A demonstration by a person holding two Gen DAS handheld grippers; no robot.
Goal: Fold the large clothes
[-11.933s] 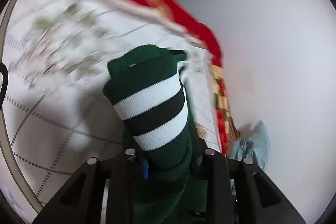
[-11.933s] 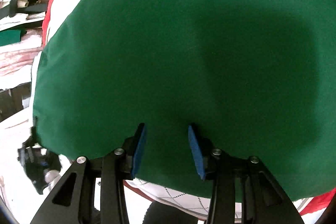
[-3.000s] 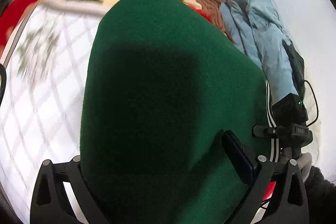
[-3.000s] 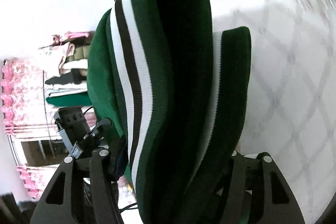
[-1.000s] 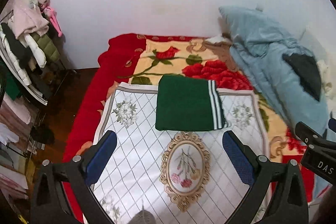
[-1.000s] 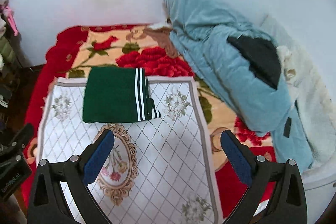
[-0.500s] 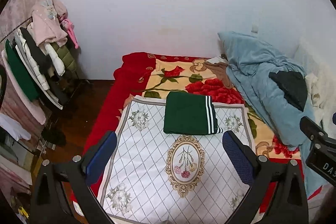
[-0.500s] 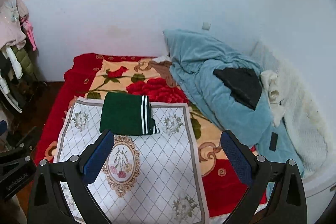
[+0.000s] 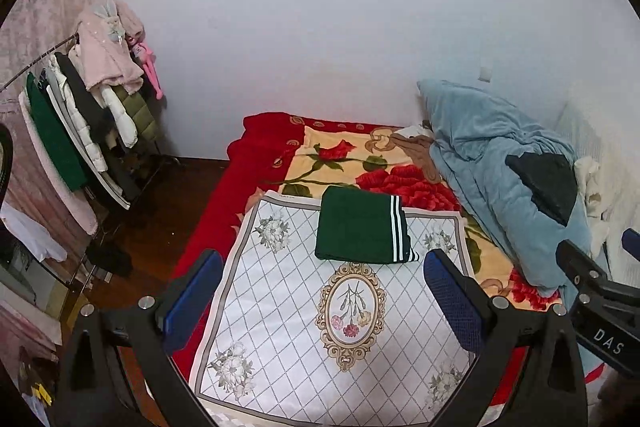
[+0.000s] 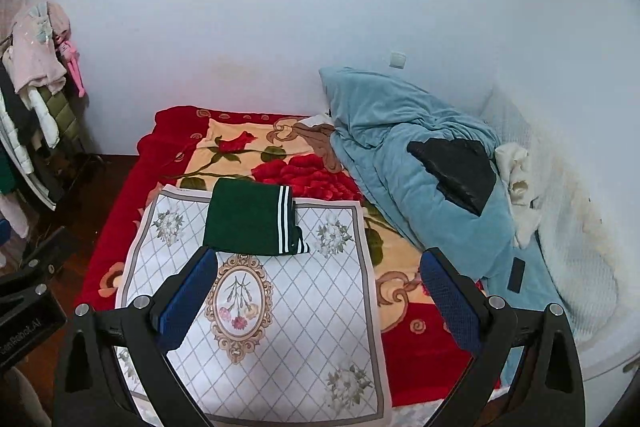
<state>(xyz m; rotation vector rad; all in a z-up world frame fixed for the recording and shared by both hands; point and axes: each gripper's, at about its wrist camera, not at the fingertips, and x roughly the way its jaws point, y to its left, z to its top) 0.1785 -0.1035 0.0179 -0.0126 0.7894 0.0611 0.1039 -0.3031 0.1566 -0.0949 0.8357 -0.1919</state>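
I see the green garment (image 9: 362, 231) folded at frame centre on the white mat (image 9: 280, 307). Left gripper (image 9: 320, 291) and right gripper (image 10: 316, 291) gape wide, empty. Risk: loose striped cuff unfolding if bumped.

Soft even indoor light, faint shadows, sharp centre, strong fisheye bending at edges, dark vignetted corners

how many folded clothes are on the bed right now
1: a green sweater folded into a neat rectangle at the far end of the white patterned cloth, next to the blue blanket. More could be hidden under that blanket.
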